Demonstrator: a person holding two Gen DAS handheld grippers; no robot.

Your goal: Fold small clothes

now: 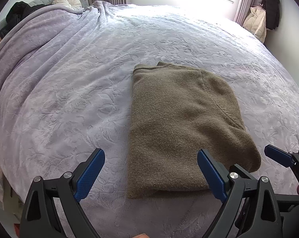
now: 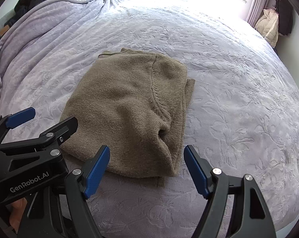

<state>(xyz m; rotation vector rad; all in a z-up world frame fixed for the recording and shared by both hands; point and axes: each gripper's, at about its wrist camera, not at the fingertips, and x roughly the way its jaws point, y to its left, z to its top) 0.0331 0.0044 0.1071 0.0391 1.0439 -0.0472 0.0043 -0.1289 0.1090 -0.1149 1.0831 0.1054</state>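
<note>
A folded olive-brown sweater (image 1: 181, 123) lies flat on a lavender bed (image 1: 70, 99). The left tool (image 1: 151, 170) and right tool (image 2: 146, 168) hover just beside the sweater's near edge, both spread wide and gripping nothing.

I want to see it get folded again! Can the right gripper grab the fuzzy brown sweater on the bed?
Probably yes. The right gripper hangs open just above the near edge of the folded olive-brown knitted sweater, with nothing between them. The left gripper beside it is open too, clear of that edge.
</note>
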